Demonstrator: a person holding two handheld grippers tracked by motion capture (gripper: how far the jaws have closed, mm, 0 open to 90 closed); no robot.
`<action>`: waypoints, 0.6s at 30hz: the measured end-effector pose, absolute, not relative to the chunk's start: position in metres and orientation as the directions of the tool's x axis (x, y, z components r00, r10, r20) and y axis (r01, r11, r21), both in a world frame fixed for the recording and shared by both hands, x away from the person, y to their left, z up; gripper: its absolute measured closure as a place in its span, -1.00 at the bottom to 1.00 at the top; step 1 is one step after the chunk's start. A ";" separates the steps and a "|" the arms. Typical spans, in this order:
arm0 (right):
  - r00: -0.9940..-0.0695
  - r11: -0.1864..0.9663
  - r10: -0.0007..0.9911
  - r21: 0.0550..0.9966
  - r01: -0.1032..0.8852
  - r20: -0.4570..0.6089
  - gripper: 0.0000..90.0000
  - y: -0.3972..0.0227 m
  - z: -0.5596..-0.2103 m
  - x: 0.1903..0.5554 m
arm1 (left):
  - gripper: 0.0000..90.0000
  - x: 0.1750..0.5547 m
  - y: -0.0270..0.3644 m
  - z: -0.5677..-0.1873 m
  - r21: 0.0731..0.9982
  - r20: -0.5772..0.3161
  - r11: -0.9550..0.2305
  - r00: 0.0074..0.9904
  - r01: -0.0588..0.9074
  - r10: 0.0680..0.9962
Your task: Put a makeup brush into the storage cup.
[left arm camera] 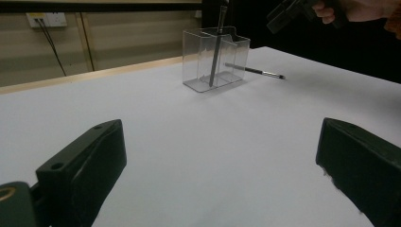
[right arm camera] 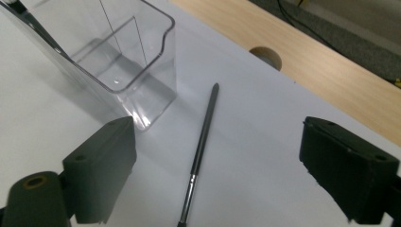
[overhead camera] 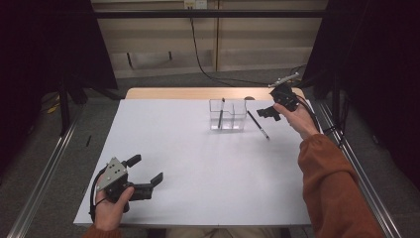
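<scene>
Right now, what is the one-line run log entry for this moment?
right gripper: open, above pen on table | pen in clear holder: upright | clear holder | left gripper: open, idle

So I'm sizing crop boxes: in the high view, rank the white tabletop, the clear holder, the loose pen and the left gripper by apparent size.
1. white tabletop
2. left gripper, though it's nearest the camera
3. clear holder
4. loose pen, thinnest

You have two pens: one pen lying on the table (overhead camera: 258, 124) and one pen standing in the holder (overhead camera: 220, 113). There is one clear holder (overhead camera: 238, 119) (split into compartments) and two grippers.
</scene>
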State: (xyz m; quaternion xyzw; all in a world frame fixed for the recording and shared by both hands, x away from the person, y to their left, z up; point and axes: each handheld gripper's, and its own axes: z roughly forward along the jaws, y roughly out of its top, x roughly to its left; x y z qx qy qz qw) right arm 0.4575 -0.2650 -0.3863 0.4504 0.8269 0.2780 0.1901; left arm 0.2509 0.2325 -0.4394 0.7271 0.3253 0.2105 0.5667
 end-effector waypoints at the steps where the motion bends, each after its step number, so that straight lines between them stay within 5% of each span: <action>1: -0.510 0.439 0.857 0.621 0.649 -0.073 -0.74 -0.265 -0.386 0.460 | -0.94 0.251 0.233 -0.439 0.961 -0.064 -0.144 0.700 0.234 0.711; 6: -0.513 0.435 0.858 0.567 0.699 -0.026 -0.81 -0.265 -0.384 0.467 | -0.94 0.252 0.234 -0.439 0.963 -0.067 -0.137 0.695 0.234 0.716; 18: -0.568 0.539 0.823 0.315 0.781 0.000 -0.61 -0.256 -0.399 0.483 | -0.94 0.252 0.234 -0.440 0.961 -0.063 -0.147 0.700 0.236 0.711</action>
